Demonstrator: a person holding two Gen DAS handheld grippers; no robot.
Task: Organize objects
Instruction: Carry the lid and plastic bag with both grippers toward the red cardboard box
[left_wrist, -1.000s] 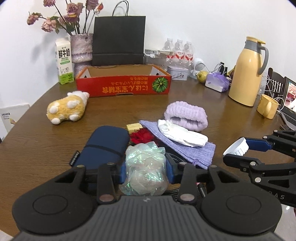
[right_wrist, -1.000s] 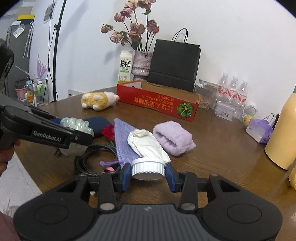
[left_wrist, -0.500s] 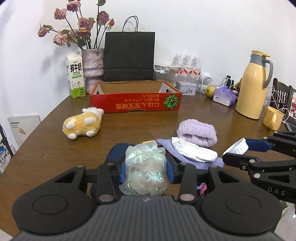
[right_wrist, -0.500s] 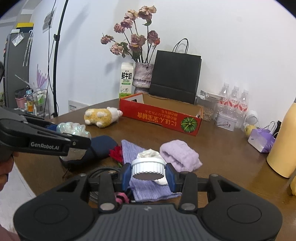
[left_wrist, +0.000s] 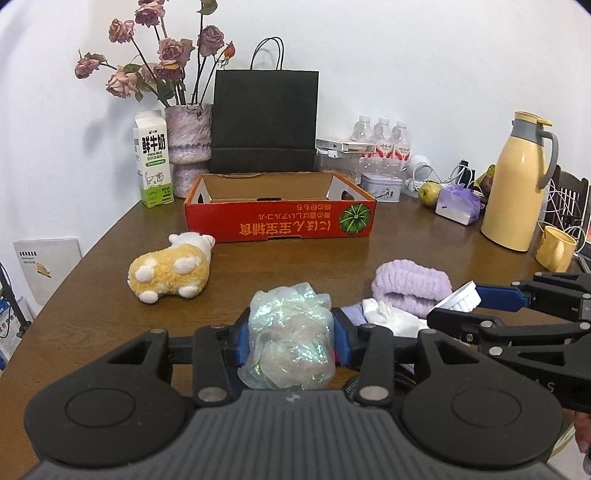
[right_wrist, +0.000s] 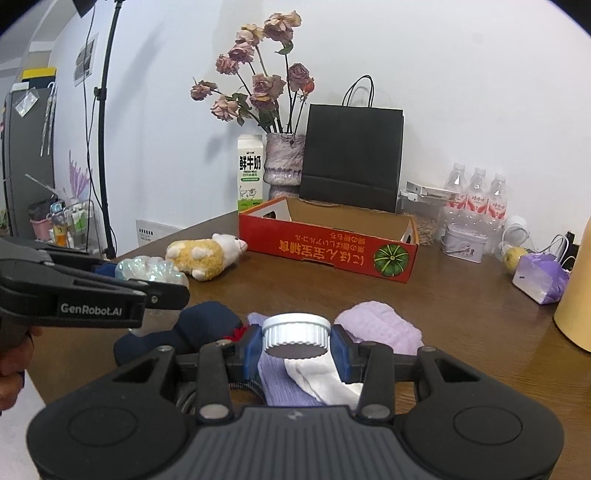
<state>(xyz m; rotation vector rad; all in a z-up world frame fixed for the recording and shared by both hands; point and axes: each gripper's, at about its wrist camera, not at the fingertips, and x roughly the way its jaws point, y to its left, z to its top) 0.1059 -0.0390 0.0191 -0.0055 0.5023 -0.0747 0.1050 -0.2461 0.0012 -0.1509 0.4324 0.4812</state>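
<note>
Left wrist: the left gripper (left_wrist: 291, 341) pinches the bag (left_wrist: 290, 332), now raised, with the box (left_wrist: 280, 218) more central. Right wrist: the right gripper (right_wrist: 295, 349) clamps the lid (right_wrist: 295, 334), lifted too; boxing likely follows.

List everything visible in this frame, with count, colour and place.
iridescent bundle: 1, pearly, in left gripper
ribbed jar: 1, white, in right gripper
cardboard tray: 1, red, table centre back
plush toy: 1, yellow-white, before tray
headband: 1, lilac, table right
milk carton: 1, white-green, back left
paper bag: 1, black, behind tray
thermos: 1, yellow, far right
water bottles: 3, clear, back
left gripper: shut
right gripper: shut
</note>
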